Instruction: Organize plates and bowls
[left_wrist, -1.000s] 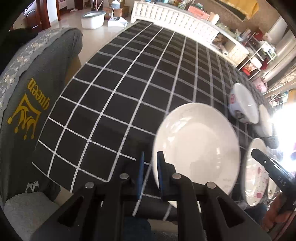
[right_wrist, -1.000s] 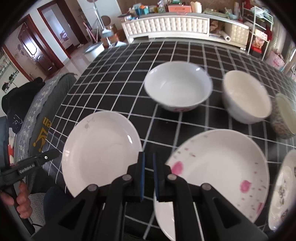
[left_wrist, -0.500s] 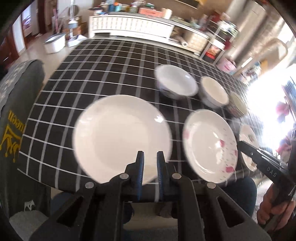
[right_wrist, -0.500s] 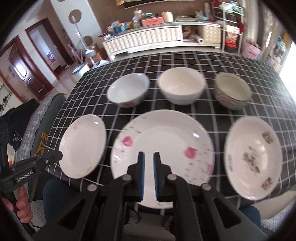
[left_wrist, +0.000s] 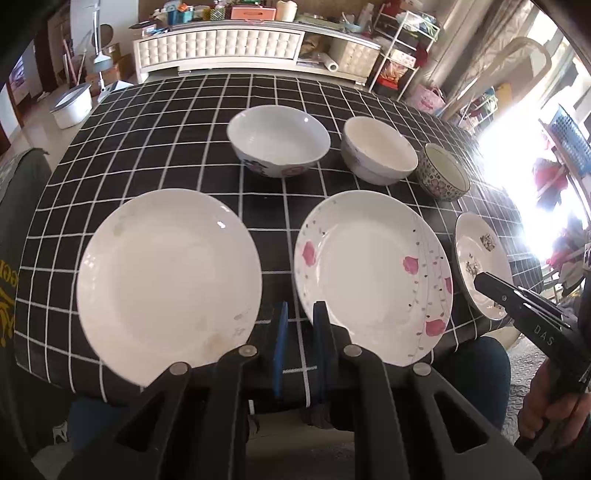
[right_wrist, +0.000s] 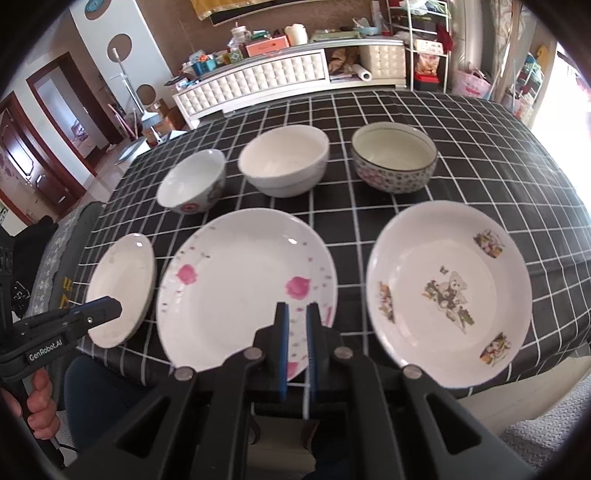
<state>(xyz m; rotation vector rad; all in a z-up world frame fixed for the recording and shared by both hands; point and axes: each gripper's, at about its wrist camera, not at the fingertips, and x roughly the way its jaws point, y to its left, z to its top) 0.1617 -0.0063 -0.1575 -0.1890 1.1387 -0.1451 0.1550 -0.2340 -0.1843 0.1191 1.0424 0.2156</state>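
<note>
Both black claws, left gripper (left_wrist: 298, 314) and right gripper (right_wrist: 297, 314), hover nearly closed and empty above three white round plates (left_wrist: 168, 284) fronting three ceramic bowls (left_wrist: 279, 140) on black checked tablecloth (left_wrist: 147, 147)

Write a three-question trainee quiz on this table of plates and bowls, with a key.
1. How many bowls stand in the back row?
2. True or false: the left gripper holds a plate.
3. Which plate lies in the middle of the front row: A plain white, B pink-flowered, C bear-printed?

Key:
1. Three: the floral bowl, the white bowl and the patterned bowl.
2. False; its jaws are shut on nothing, like the right gripper.
3. B, the pink-flowered plate, between the plain white plate and the bear plate.
</note>
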